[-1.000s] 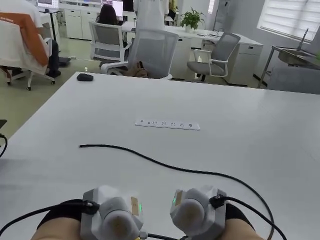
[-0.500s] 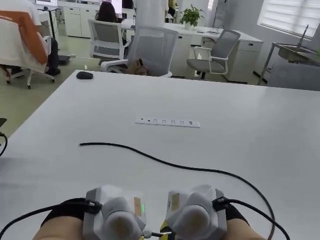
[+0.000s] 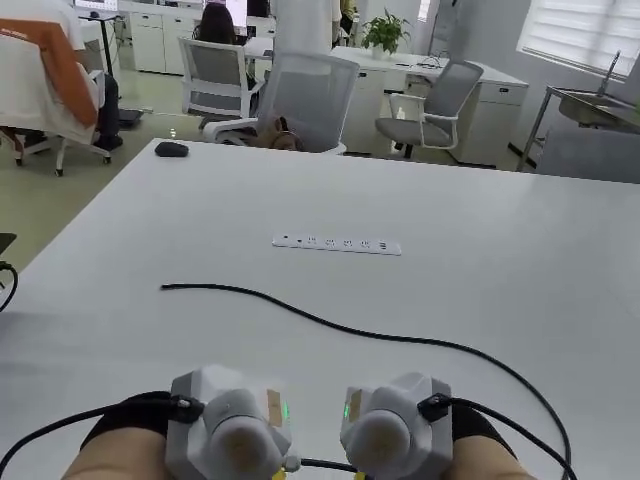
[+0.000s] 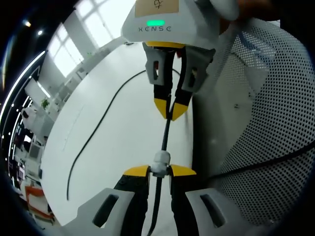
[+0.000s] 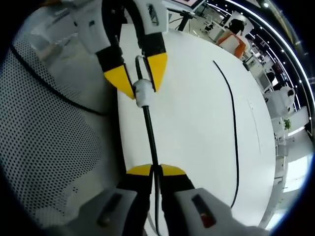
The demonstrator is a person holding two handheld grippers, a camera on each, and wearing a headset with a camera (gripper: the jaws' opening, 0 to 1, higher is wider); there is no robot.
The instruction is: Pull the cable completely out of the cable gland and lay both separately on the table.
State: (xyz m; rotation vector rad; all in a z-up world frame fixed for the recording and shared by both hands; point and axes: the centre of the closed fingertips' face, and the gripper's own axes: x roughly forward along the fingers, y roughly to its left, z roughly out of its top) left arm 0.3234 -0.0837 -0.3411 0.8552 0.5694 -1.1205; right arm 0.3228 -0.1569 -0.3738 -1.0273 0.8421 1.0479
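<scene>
At the near edge of the smooth white desk [image 3: 480, 220], the left gripper [image 4: 160, 172] pinches the small, round white cable gland [image 4: 161, 161] between its yellow-tipped jaws. The right gripper [image 5: 154, 170] faces it, jaws pressed onto the thin black cable [image 5: 147, 128] just beside the gland. The short straight stretch of cable runs from one pair of jaws to the other, so the pull likely lies along that line; the rest curves loosely across the desk toward its left edge.

Left gripper [image 3: 232, 435], right gripper [image 3: 390, 432] side by side; black cable [image 3: 330, 325] curves across table [image 3: 480, 200]; power strip [image 3: 337, 244] beyond.
</scene>
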